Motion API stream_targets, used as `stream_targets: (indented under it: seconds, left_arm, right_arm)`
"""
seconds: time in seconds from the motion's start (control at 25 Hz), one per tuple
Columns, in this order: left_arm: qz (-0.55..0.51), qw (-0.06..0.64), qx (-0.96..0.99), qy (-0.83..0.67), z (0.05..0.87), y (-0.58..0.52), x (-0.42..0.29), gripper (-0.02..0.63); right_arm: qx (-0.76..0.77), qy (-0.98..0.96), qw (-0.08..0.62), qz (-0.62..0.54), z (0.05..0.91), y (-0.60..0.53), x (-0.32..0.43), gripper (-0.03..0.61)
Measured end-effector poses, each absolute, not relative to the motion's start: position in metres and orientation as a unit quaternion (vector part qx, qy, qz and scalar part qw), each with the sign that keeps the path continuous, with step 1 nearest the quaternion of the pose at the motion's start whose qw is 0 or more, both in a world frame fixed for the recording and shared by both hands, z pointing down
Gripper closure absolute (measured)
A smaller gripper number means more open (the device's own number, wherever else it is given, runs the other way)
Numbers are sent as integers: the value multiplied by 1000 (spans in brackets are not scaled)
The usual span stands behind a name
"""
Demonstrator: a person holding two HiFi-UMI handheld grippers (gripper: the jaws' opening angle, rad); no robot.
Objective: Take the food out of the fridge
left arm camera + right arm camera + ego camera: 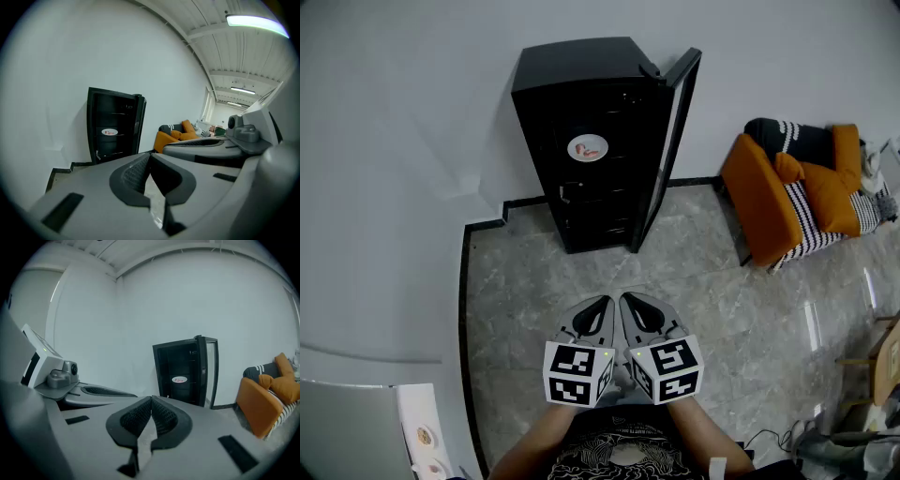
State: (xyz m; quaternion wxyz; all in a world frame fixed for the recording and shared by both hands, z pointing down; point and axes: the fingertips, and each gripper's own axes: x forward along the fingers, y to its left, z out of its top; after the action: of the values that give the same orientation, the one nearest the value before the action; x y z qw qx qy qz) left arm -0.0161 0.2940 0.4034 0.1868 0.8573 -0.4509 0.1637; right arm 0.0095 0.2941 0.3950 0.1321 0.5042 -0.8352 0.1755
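The left claw [592, 317] is pinched shut with nothing between its jaws, and the right claw [639, 315] is the same: tips together, empty. They sit side by side, almost touching, close in front of the person's body and tipped slightly down toward the floor [525, 281]. This looks like a resting carry, since nothing is within reach yet.

Ahead of them, well apart across the bare floor, stands the black fridge [581, 141] against the wall. Its door [668, 141] is already swung open to the right, so the shelves face the claws. On a middle shelf lies a pale oval thing with a red mark [588, 147], probably the food; it is too small to name. The task has barely begun, and the next step is likely to walk closer and open a claw. An orange armchair [769, 202] stands off to the right, clear of the path.
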Motion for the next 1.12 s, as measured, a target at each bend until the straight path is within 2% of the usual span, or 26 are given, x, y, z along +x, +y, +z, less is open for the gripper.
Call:
stream_targets:
  seconds: [0.6,1.12]
  left_arm:
    - [160,194,860,-444,403,292,-38,600]
    - [153,202,847,-467,407,239,-46,600]
  right_arm:
    - [511,-833,133,165,388,294,-16,557]
    - [494,-845,124,160,390,239,-22,557]
